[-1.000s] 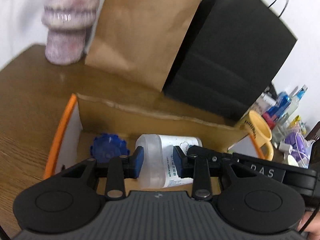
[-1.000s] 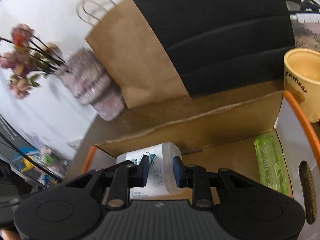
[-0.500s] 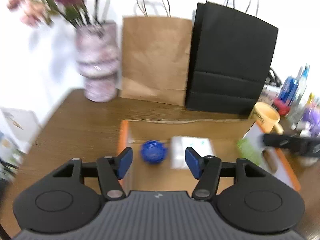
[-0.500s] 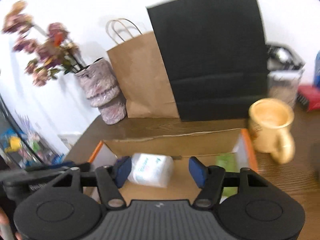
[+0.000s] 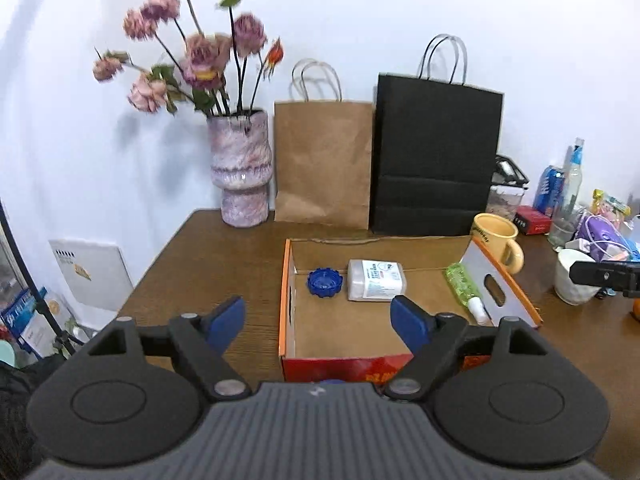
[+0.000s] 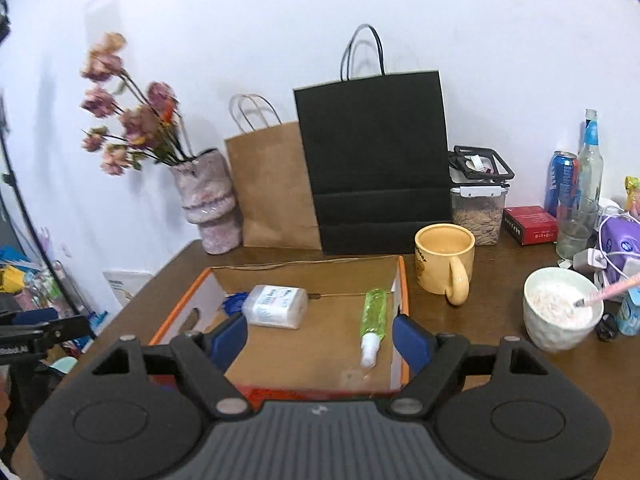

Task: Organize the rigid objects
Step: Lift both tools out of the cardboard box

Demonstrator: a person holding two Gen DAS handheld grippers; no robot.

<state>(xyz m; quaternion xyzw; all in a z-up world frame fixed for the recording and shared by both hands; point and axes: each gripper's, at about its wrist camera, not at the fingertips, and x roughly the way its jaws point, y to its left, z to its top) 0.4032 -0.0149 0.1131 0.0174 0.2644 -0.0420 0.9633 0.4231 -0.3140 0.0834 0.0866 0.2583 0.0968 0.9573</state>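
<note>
An open cardboard box (image 5: 286,280) with orange rims sits on the wooden table; it also shows in the right wrist view (image 6: 402,280). Inside lie a white plastic jar (image 5: 376,280) (image 6: 276,306), a blue lid (image 5: 325,282) (image 6: 232,303) and a green spray bottle (image 5: 464,288) (image 6: 373,312). My left gripper (image 5: 320,322) is open and empty, held back above the box's near left corner. My right gripper (image 6: 320,336) is open and empty, above the box's near edge.
Behind the box stand a vase of flowers (image 5: 240,168), a brown paper bag (image 5: 322,164) and a black paper bag (image 5: 436,160). To the right are a yellow mug (image 6: 444,264), a white bowl with a spoon (image 6: 562,308), a jar, bottles, a can and a red box.
Both grippers were shut around the white jar a second ago. They have opened, left the jar lying in the box, and pulled back and up away from it.
</note>
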